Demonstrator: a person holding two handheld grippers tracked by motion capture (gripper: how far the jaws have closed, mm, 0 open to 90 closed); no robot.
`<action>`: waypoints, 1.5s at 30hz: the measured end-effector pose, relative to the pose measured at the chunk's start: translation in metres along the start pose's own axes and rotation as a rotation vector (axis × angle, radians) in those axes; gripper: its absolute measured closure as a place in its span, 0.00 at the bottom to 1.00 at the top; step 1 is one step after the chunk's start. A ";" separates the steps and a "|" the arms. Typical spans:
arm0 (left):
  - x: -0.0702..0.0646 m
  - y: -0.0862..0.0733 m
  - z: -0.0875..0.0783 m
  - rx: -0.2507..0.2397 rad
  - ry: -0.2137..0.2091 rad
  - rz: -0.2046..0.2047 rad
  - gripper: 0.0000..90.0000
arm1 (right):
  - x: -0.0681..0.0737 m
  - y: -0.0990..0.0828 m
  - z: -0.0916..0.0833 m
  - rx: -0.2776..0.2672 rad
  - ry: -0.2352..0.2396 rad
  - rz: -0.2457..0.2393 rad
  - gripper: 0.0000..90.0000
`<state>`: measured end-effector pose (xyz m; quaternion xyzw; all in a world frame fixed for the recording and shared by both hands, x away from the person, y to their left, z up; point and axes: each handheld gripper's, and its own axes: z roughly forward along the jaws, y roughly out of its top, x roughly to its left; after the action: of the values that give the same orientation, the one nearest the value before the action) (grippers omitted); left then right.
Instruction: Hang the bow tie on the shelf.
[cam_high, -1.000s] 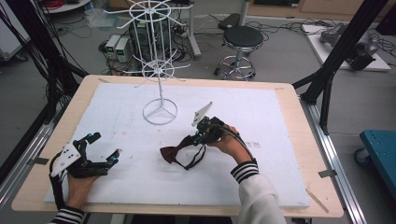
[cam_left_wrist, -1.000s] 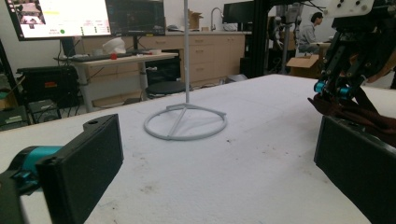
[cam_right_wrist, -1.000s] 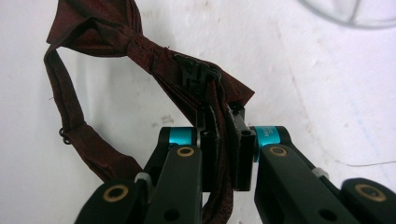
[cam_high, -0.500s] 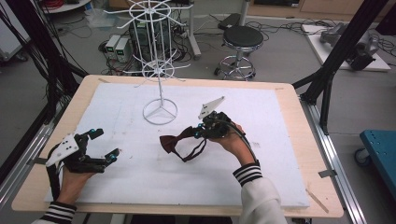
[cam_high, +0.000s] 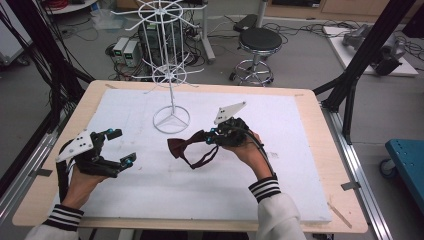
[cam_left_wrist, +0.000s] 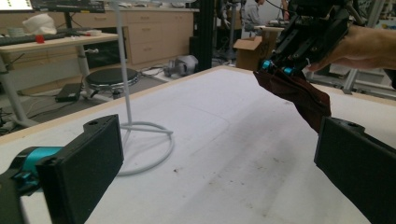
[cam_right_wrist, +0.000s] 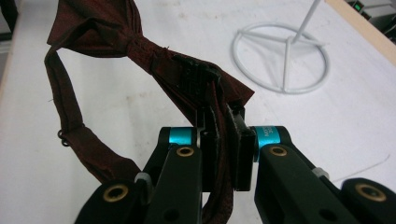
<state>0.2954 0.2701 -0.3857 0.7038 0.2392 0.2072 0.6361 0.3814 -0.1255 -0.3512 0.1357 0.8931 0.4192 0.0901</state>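
I am holding a hand-held gripper in each hand over the bench (cam_high: 320, 150), which is covered by a white foam sheet (cam_high: 150, 195). My right hand-held gripper (cam_high: 216, 136) is pinching a dark red bow tie (cam_high: 182, 146): in the right gripper view its two black jaws are pressing together on one wing of the bow tie (cam_right_wrist: 140, 51), close to the knot, with the fabric squeezed flat between the pads. The bow tie is hanging from that grip near the middle of the bench, its free wing pointing toward my left side and its thin neck strap (cam_high: 202, 160) drooping in a loop below it; I cannot tell whether the loop is touching the foam. In the right gripper view the strap (cam_right_wrist: 70, 126) is curving down and around under the jaws. Just beyond the bow tie, toward the far edge, a white wire display stand (cam_high: 171, 75) is standing upright on its ring base (cam_high: 171, 120), with spoked wheels of hooks higher on its pole; the bow tie is near the base but apart from it. My left hand-held gripper (cam_high: 117, 146) is hovering over the near left part of the foam, well apart from the bow tie, and its jaws are standing spread wide with nothing between them. In the left gripper view I am looking across the foam between those spread jaws at the stand's ring base (cam_left_wrist: 144, 149) and, farther off, at my right hand-held gripper (cam_left_wrist: 275, 69) with the bow tie (cam_left_wrist: 299, 95) dangling beneath it.
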 end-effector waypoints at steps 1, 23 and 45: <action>-0.001 0.002 0.001 -0.002 -0.003 0.000 0.02 | 0.001 0.001 -0.001 -0.003 -0.005 -0.003 0.95; -0.019 0.032 0.039 0.079 -0.141 -0.009 0.02 | 0.020 0.021 0.001 -0.090 -0.044 -0.018 0.95; -0.030 0.049 0.059 0.151 -0.218 -0.050 0.36 | 0.028 0.027 -0.006 -0.126 -0.081 -0.044 0.95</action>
<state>0.3096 0.2015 -0.3428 0.7618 0.2009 0.0948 0.6085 0.3580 -0.1044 -0.3283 0.1269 0.8633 0.4669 0.1438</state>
